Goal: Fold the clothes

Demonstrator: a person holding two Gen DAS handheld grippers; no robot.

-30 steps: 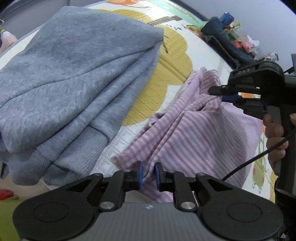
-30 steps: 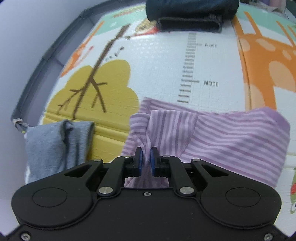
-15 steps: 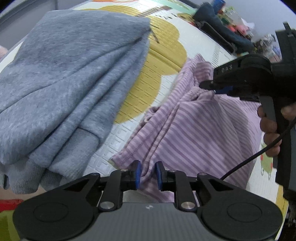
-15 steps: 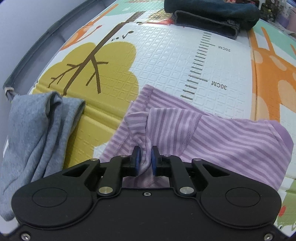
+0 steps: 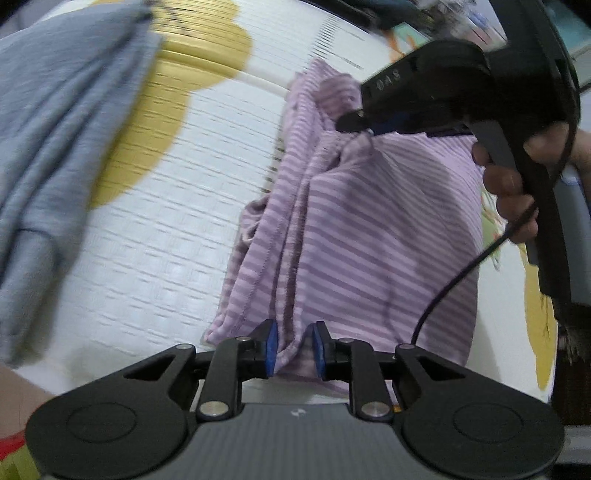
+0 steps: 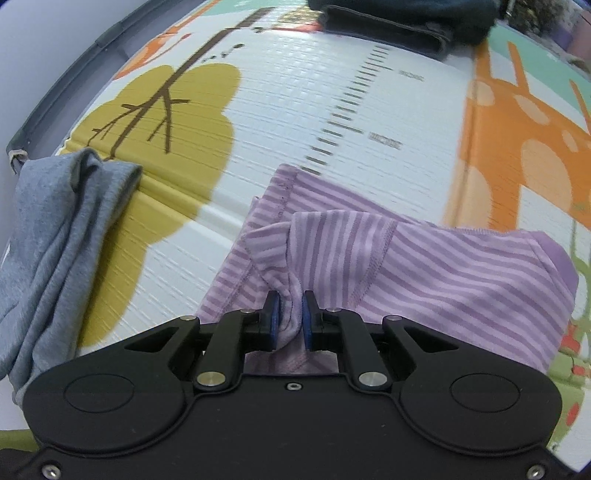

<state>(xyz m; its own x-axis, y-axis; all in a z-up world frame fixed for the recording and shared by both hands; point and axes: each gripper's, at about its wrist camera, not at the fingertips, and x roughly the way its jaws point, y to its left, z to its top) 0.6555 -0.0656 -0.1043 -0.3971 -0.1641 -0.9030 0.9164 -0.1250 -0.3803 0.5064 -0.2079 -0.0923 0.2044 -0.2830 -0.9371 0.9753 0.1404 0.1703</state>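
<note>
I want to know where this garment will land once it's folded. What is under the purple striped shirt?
The printed play mat lies under the purple striped shirt; its ruler marks disappear beneath the cloth. Anything else below stays covered.

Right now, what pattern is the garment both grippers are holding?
Purple striped garment: light and darker purple stripes, solid purple band at one edge. Clearest in the right wrist view.

Shirt [image 6: 424, 266]: lilac with darker purple stripes, plain lilac cuff. Sweater [image 6: 62, 240]: plain heathered grey. Mat [image 6: 295, 118]: white embossed grid, printed mustard-yellow tree with brown trunk and branches, grey ruler ticks, orange giraffe with pale spots, green patches. Folded pile [image 6: 399, 18] at far edge: dark navy. Both grippers black, blue pads [image 5: 271, 347].
</note>
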